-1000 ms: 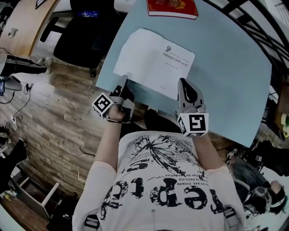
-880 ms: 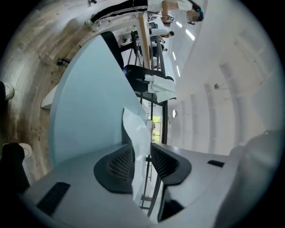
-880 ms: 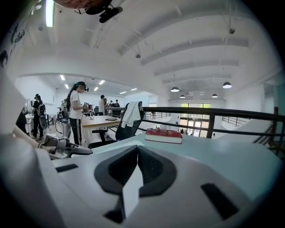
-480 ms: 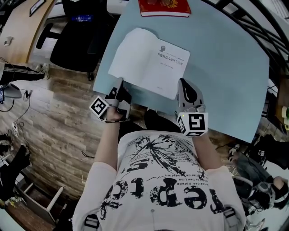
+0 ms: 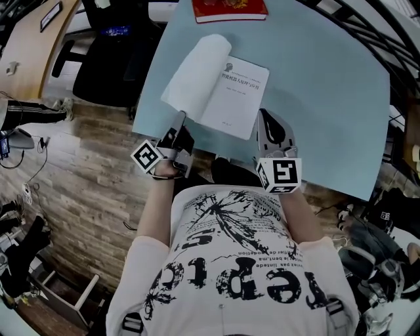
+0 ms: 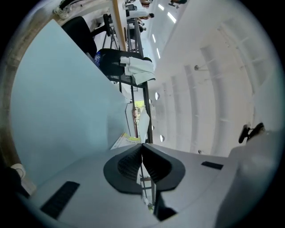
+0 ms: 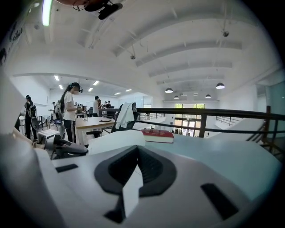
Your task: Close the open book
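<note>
An open white book (image 5: 239, 92) lies on the pale blue table (image 5: 328, 98). Its left half (image 5: 197, 72) is lifted off the table and curls over toward the spine. My left gripper (image 5: 180, 125) is shut on the near corner of that left half, and in the left gripper view its pads (image 6: 142, 149) meet tightly beside the table (image 6: 58, 111). At the book's near right corner, my right gripper (image 5: 262, 121) is shut on the right page. A white strip of paper shows between its jaws (image 7: 137, 153), and the raised left half (image 7: 116, 140) arches just beyond.
A closed red book (image 5: 230, 9) lies at the table's far edge, also seen as the red book (image 7: 158, 135) ahead of the right gripper. A black office chair (image 5: 111, 59) stands left of the table. A railing (image 5: 367, 39) borders the far right. People (image 7: 71, 111) stand at distant desks.
The left gripper closed on the book's left half and rose with it. That half went from lying flat to curling up toward the spine. The right gripper stayed at its corner.
</note>
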Tool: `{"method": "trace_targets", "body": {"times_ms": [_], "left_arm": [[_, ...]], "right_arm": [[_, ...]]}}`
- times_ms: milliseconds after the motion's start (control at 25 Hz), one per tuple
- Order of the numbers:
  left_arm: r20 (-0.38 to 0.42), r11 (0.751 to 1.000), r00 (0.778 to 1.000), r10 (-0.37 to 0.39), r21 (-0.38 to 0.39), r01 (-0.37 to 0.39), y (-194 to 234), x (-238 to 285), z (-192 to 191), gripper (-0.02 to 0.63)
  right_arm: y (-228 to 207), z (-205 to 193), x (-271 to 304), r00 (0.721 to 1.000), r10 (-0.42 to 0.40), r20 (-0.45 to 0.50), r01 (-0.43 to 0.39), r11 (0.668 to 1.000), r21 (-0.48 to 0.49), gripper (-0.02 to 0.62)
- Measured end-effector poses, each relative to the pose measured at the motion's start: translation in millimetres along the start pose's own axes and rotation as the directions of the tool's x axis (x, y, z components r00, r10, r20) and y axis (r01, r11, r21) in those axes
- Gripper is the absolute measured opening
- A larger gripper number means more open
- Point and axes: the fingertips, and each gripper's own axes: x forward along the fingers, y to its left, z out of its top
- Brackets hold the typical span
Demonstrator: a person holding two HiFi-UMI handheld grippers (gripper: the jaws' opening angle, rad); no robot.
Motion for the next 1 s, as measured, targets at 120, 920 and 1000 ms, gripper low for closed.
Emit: {"method": "trace_targets", "body": {"times_ms": [120, 920, 1000], "left_arm": [[-0.044, 0.999, 0.999, -0.009, 0.032, 0.010, -6.8, 6.3, -14.9, 0.020], [-0.423, 0.830, 0.843, 0.332, 0.555, -0.048, 34.6, 28.6, -120.8, 0.021], [-0.437, 0.786, 0.818, 0.374, 0.617, -0.029, 38.7, 28.8, -126.2, 0.021]], "right_arm": [[-8.7, -1.2, -6.0, 1.000, -0.015, 0.003, 0.015, 1.000, 0.007, 0.012], [-62.0, -30.8, -47.7, 0.987, -0.157, -0.024, 0.158, 0.983, 0.098, 0.012], [-64.7, -34.5, -50.6, 0.986, -0.166, -0.030, 0.169, 0.980, 0.104, 0.012]]}}
